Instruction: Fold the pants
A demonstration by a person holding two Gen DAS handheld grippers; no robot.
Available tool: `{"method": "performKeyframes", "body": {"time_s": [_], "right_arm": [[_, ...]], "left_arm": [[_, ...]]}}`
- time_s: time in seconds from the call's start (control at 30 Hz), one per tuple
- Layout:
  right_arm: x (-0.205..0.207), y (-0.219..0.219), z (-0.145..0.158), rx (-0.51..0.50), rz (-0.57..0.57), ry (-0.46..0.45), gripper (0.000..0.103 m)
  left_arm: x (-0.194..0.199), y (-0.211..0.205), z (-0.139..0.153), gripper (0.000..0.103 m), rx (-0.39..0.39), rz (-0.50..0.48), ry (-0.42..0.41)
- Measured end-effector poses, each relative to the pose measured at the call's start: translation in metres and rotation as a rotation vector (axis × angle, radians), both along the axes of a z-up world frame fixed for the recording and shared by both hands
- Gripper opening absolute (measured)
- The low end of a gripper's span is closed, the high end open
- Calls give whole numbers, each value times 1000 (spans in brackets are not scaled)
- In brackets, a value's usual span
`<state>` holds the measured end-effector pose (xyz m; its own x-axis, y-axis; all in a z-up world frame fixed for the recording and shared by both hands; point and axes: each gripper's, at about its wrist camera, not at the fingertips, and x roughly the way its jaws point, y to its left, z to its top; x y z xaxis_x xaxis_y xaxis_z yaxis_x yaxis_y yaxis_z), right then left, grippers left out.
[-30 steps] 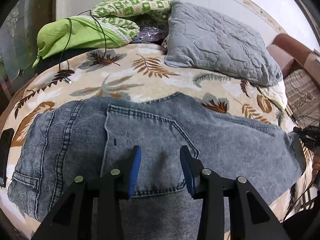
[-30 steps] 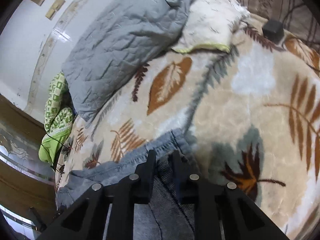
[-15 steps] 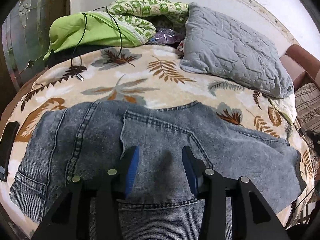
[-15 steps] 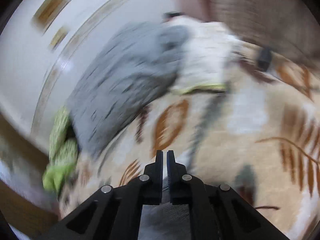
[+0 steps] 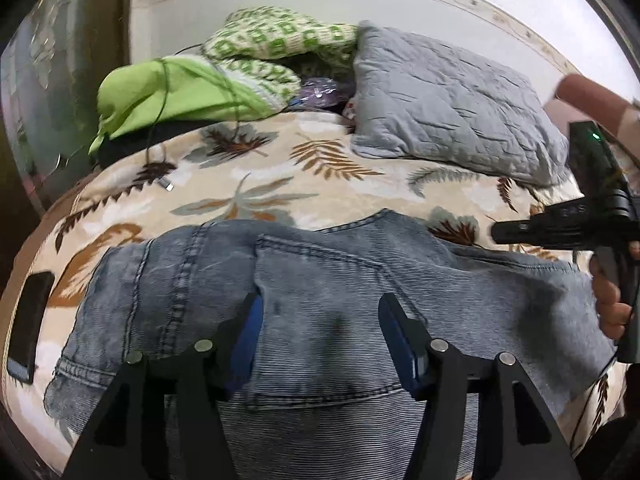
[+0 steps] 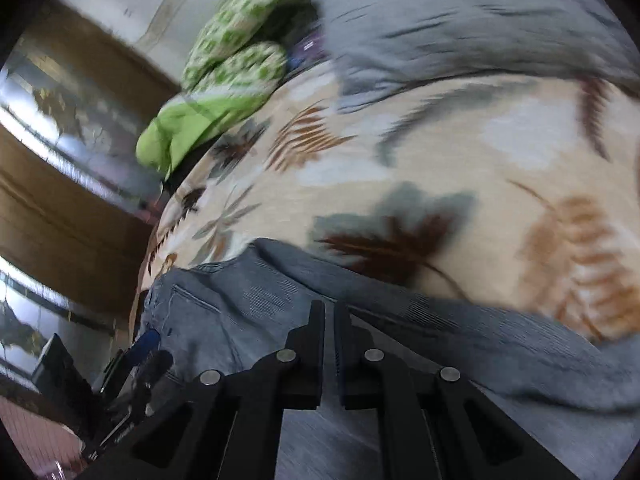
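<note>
My left claw hovers over the pants, jaws opening, blue pads apart with only denim beneath them and nothing pinched between. The pants are grey-blue jeans lying flat across the near half of the bed, waistband toward the left side of the left wrist view, back pocket seam running under the claw.

My right claw has its jaws drawn together, only a thin slit between the tips. It sits above the denim; I cannot tell whether any fabric is caught in it. The right wrist view is smeared with motion blur. In the left wrist view the right claw shows at the right edge, held in a hand, over the far end of the jeans.

Leaf-print blanket covers the bed. A grey quilted pillow lies at the head, with a green and white patterned bundle and a lime green cloth beside it. A thin cable trails off the green cloth onto the blanket. A dark phone lies at the bed's left edge.
</note>
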<state>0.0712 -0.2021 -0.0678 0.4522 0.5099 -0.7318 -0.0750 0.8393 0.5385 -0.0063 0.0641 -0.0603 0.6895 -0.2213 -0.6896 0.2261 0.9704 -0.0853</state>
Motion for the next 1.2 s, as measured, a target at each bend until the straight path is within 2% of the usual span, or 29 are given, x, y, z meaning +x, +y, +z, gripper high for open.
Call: {"method": "performKeyframes", "body": {"time_s": [0.2, 0.5, 0.73, 0.83, 0.9, 1.07, 1.2], "right_arm": [[38, 60, -11, -96, 135, 28, 6], [57, 84, -19, -210, 216, 25, 6], [48, 74, -8, -199, 193, -22, 8], [38, 81, -4, -296, 188, -65, 8], [27, 90, 4, -419, 146, -132, 8], [0, 96, 29, -555, 78, -259, 8], [-15, 95, 50, -613, 48, -320, 8]], "left_arm": [[1, 5, -2, 61, 16, -2, 6], [5, 5, 1, 61, -4, -23, 22], [5, 6, 2, 61, -17, -26, 24], [2, 4, 2, 61, 3, -37, 9], [1, 3, 1, 61, 26, -38, -2], [7, 6, -3, 61, 26, -16, 16], [9, 3, -3, 61, 34, -8, 11]]}}
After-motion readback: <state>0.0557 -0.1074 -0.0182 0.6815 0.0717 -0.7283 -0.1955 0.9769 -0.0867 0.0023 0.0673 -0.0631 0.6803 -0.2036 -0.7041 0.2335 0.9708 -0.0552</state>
